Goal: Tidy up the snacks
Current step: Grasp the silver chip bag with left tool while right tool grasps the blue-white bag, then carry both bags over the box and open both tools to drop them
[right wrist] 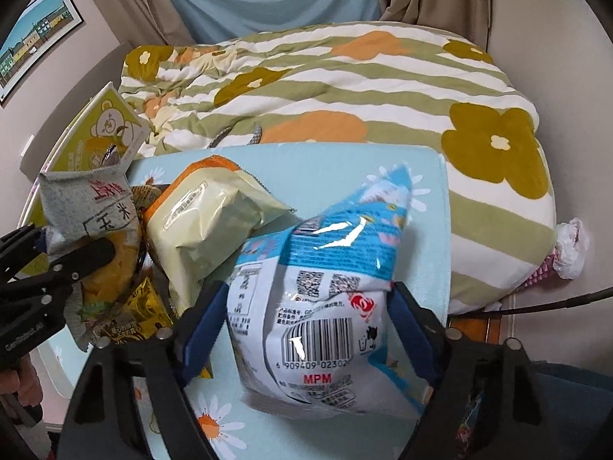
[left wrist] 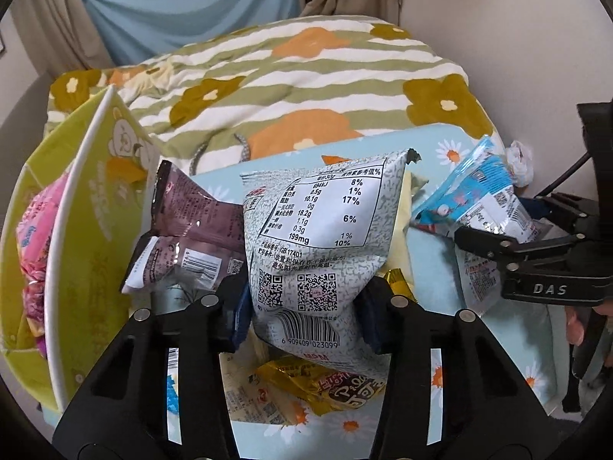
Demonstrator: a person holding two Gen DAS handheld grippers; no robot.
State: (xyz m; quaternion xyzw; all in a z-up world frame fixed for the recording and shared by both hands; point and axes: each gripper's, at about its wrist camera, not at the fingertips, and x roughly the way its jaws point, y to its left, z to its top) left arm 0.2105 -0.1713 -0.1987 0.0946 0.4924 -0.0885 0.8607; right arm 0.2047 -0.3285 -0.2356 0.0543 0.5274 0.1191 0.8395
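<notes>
— Left claw (left wrist: 306, 306): clamped on the grey speckled snack bag (left wrist: 314, 237), blue pads pinching its lower part just above the barcode.
— Orientation of that bag?
— Upright, long axis roughly vertical, torn top corner up, nutrition table and two QR codes facing the camera. Held over the daisy-print surface (left wrist: 383, 421), above a gold packet (left wrist: 318, 383).
— Right claw (right wrist: 306, 326)?
— Clamped on the blue-and-white snack bag (right wrist: 325, 287), pads pressing both flanks beside the barcode. Crinkled, glossy, glare on the film.
— And its axis?
— Leaning up and away from the camera, sealed top pointing towards the flowered quilt (right wrist: 383, 88), barcode end nearest the lens.
— Anything else nearby?
— Pale yellow packet (right wrist: 207, 226) lying just left of the blue bag, touching it. Two maroon packets (left wrist: 191, 230) left of the grey bag. Yellow-green box (left wrist: 76, 237) at far left, open, pink packets (left wrist: 34, 249) inside.
</notes>
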